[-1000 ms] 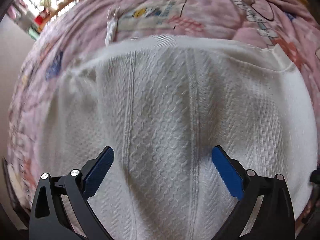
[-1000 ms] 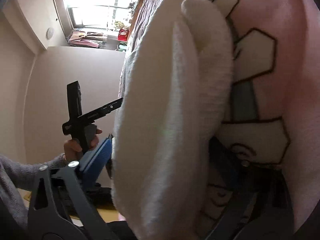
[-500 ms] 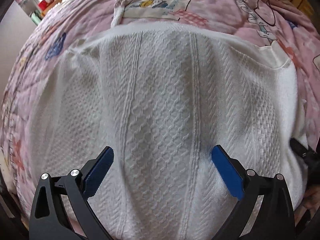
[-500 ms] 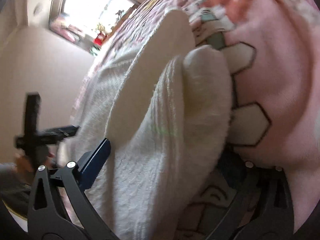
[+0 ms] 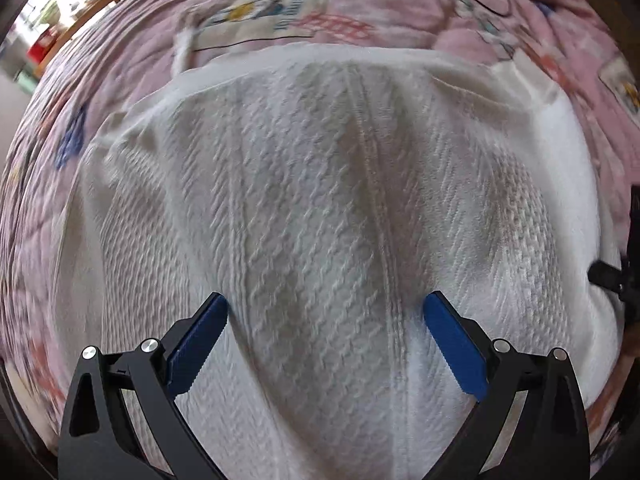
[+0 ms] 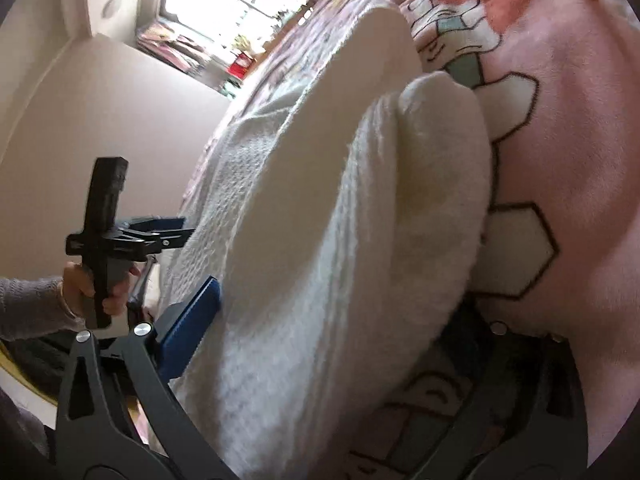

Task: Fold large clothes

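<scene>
A white textured knit sweater [image 5: 320, 200] lies spread on a pink patterned bedspread [image 5: 360, 8]. My left gripper [image 5: 326, 332] is open, its blue pads [image 5: 200, 340] wide apart just over the sweater's near part. In the right wrist view the sweater's thick folded edge [image 6: 320, 240] fills the space between my right gripper's [image 6: 340, 320] open jaws; its left blue pad [image 6: 192, 320] shows, and the right pad is hidden behind cloth. The left gripper [image 6: 132, 236] and the hand holding it show at the left of that view.
The pink bedspread [image 6: 560, 160] with cartoon prints runs under and beyond the sweater. A beige wall [image 6: 100, 120] and a bright window [image 6: 232, 8] stand past the bed's far end. A white strap [image 5: 182, 46] lies on the bedspread beyond the sweater.
The left view has drifted a little over the sweater, with motion blur. The right gripper has tilted and stayed around the folded edge. Both jaws stay open.
</scene>
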A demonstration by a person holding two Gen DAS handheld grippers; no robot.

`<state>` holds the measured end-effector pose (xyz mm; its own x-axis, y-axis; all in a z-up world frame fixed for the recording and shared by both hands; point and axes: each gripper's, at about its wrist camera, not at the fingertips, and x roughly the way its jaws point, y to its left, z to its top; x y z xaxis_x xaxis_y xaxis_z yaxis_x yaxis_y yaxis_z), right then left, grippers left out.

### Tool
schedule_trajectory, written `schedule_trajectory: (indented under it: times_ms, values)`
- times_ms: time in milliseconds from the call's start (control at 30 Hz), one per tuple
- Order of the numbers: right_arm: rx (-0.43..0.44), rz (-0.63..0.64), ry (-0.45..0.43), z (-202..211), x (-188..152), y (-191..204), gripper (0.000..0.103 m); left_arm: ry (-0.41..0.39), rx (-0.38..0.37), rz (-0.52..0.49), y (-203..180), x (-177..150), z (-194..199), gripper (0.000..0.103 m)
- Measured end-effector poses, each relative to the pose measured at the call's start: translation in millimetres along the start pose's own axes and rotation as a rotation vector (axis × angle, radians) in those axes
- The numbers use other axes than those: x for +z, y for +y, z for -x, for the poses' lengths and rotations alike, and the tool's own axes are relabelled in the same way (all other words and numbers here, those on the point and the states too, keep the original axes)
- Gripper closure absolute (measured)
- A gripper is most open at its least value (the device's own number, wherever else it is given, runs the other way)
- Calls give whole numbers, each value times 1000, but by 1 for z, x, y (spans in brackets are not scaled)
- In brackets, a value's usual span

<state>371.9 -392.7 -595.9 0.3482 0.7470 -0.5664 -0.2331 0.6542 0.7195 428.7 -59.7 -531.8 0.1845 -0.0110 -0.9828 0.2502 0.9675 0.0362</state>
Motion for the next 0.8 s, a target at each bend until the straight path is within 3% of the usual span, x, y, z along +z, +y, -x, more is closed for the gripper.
schedule_trajectory:
  times_ms: [67,133,200,233,433,633,733,800]
  values:
    - [-88,41,4,-3,-9,22,10,11,-13,25,2,1,-3,7]
    - [-158,17,-5,1,-7,25,27,23,-33,89,6,-1,-6,7]
    - [-146,-66,-43,11,-6,16,59,36,-64,165,12,-3,-9,7]
    - [-137,-77,-44,15,-7,14,62,39,-76,192,14,-4,-9,7]
    - [-154,-23,-33,21,6,35,71,8,-69,216,15,-11,-7,7]
    - [-56,-54,-33,21,18,42,76,-32,-22,153,12,-15,9,7]
    - [-85,-37,-35,21,23,52,77,-64,45,84,6,-17,18,7]
    - [-167,-21,-31,24,26,67,77,-90,99,50,0,-17,23,7]
